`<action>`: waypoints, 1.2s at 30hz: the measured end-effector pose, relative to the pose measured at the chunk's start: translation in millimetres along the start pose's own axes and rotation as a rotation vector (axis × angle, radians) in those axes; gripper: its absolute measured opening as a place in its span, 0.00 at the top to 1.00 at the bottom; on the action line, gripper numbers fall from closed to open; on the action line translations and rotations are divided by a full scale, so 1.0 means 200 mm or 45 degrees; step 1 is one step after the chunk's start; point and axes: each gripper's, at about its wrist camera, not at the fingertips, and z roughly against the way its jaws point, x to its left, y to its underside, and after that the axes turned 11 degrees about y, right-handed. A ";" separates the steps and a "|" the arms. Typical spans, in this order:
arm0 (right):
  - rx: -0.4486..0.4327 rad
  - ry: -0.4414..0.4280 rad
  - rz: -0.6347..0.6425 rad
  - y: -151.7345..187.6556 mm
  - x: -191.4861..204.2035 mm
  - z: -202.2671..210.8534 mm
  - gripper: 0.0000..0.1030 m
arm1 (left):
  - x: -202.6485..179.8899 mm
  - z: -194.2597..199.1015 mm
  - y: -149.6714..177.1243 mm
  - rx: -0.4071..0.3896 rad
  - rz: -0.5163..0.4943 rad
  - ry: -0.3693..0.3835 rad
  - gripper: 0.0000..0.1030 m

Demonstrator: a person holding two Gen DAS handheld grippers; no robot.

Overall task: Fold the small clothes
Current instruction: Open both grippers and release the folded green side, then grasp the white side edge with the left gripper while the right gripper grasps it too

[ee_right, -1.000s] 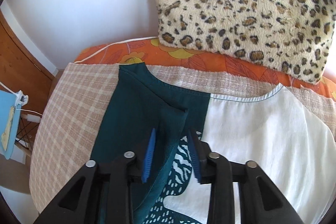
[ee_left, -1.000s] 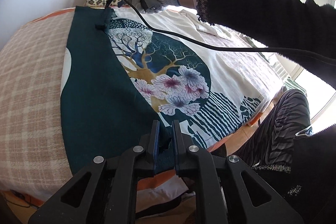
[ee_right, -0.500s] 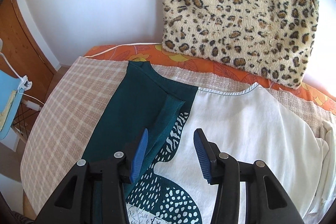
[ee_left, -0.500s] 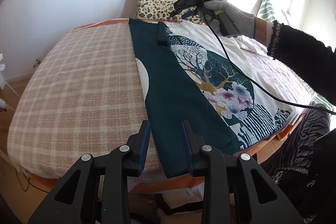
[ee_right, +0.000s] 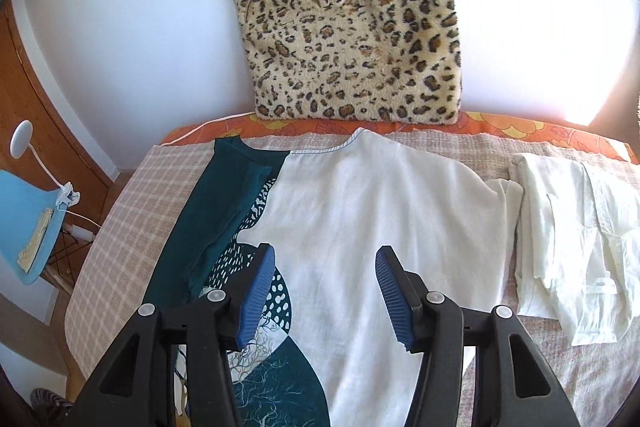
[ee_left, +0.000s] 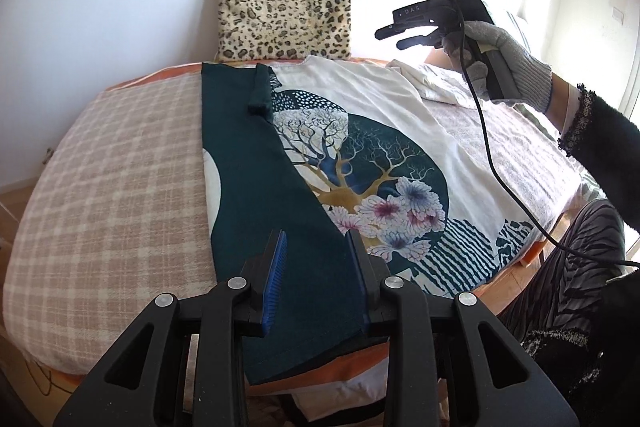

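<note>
Lying flat on the bed (ee_left: 104, 163), the T-shirt (ee_left: 384, 131) is seen with its left side folded inward, so a dark green panel (ee_left: 256, 187) covers part of the tree-and-flower print (ee_left: 360, 179). A folded sleeve end (ee_left: 262, 95) is laid on top of that panel near the collar.

The left tool (ee_left: 318, 267) is held low over the shirt's hem end, jaws spread, nothing gripped; green fabric is seen between and below the blue pads (ee_left: 276, 267). Whether the pads touch the cloth cannot be told.

The right tool (ee_left: 400, 35) is raised clear of the bed, above the far right of the shirt, and gripped by a gray-gloved hand (ee_left: 504, 55), the arm in a black sleeve. Its jaws are spread and empty, shown plainly in the right wrist view (ee_right: 326, 291). A black cable (ee_left: 492, 155) is trailed from it across the shirt.

A second white garment (ee_right: 576, 227) is heaped just right of the shirt; its far edge is cut off by the frame. A leopard-print cushion (ee_right: 348, 23) is propped against the wall behind the collar. The window side is blown out by glare.
</note>
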 end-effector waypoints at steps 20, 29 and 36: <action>-0.078 0.018 -0.245 0.24 -0.79 0.33 0.39 | -0.79 -0.45 -0.07 0.142 -0.361 0.361 0.55; -0.066 -0.010 -0.211 0.20 -0.94 0.34 0.35 | -1.11 -0.69 -0.03 0.243 -0.583 0.393 0.44; -0.051 -0.050 -0.172 0.03 -0.95 0.23 0.34 | -1.14 -0.84 0.02 0.337 -0.628 0.294 0.45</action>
